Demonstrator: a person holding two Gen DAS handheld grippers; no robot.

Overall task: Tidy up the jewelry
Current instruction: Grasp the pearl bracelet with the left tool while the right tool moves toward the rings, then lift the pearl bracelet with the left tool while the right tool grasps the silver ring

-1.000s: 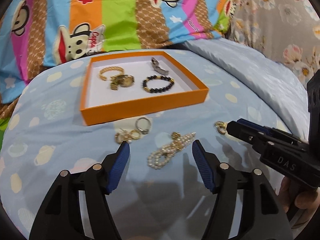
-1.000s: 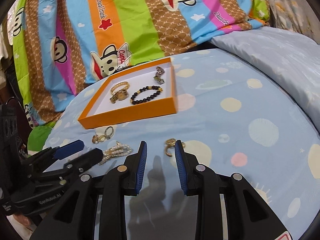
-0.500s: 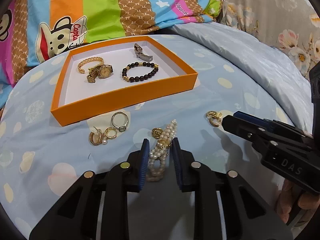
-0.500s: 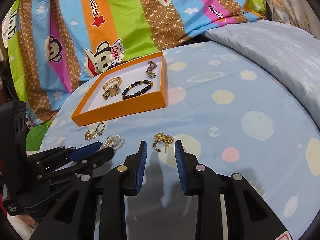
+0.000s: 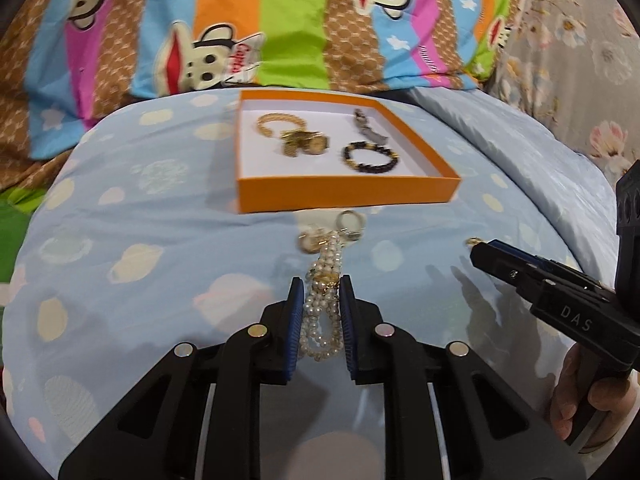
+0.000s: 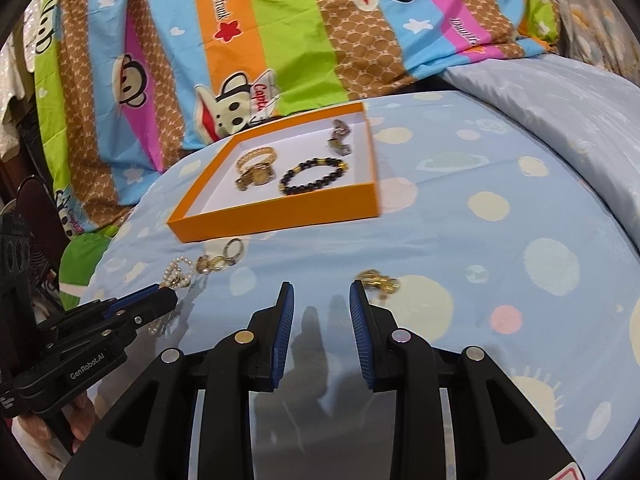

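While the left gripper [image 5: 319, 312] has its jaws clamped on the pearl bracelet [image 5: 322, 304], lift slowly toward the orange tray [image 5: 344, 196]; the right gripper [image 6: 321, 320] waits, jaws apart and empty.

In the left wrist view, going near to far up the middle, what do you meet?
Left hand-held gripper → white pearl bracelet clamped in it → silver ring on the blue spotted sheet → orange tray's front wall → black bead bracelet → striped cartoon-monkey blanket.

Blue dotted bedsheet [image 6: 500, 240] carries orange tray [image 6: 280, 216], rings [image 6: 220, 260].
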